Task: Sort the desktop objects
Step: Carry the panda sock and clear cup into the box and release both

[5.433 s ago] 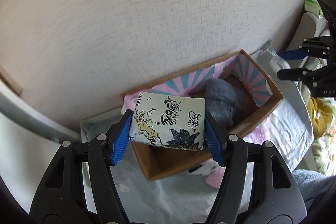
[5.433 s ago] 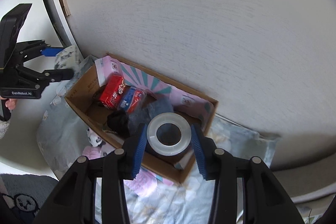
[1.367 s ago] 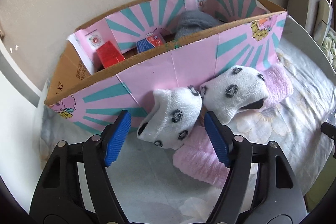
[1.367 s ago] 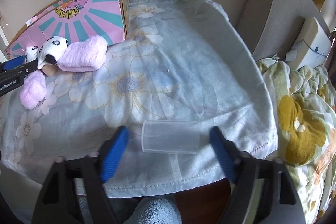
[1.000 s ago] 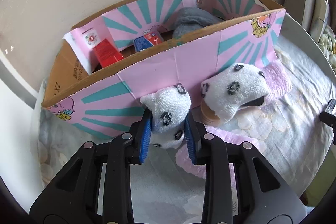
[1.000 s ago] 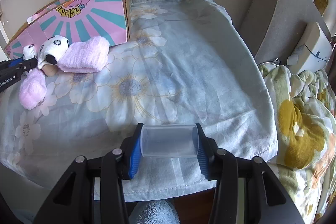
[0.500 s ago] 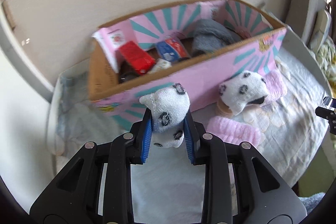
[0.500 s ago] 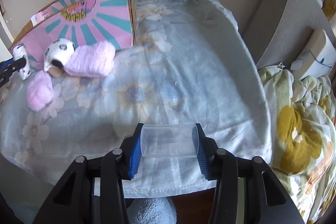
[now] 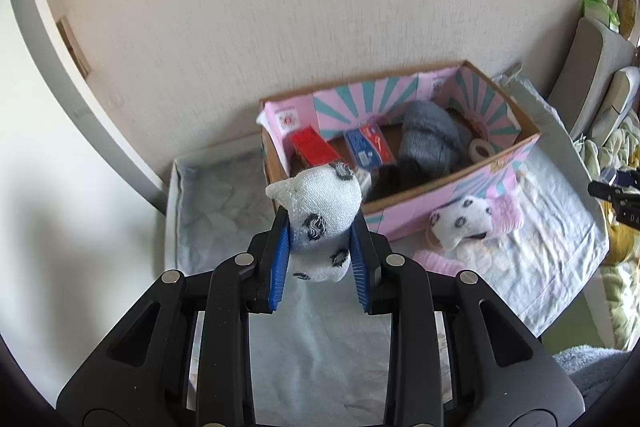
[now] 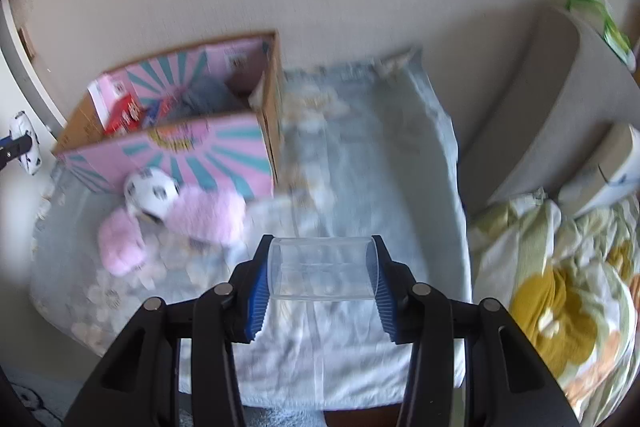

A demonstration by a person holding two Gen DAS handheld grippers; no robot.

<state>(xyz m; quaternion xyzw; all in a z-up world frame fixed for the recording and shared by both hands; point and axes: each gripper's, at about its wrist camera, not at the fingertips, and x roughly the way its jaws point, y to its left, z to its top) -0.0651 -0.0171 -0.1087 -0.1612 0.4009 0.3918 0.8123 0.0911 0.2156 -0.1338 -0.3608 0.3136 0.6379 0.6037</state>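
While I carry both loads toward the box [image 9: 452, 187], my left gripper [image 9: 320, 251] pinches a soft, knitted spotted sock [image 9: 318, 215] at lower centre, compressed between the blue pads. My right gripper [image 10: 320, 281] clamps a rigid clear plastic cup [image 10: 320, 267] sideways by its ends. Fluffy pink socks [image 10: 208, 215] lie on the flowered cloth [image 10: 372, 163] against the cardboard front.

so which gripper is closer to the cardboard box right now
Left. The left gripper, holding a spotted sock, hangs by the cardboard box's front left corner; the right gripper, holding a clear cup, sits farther back.
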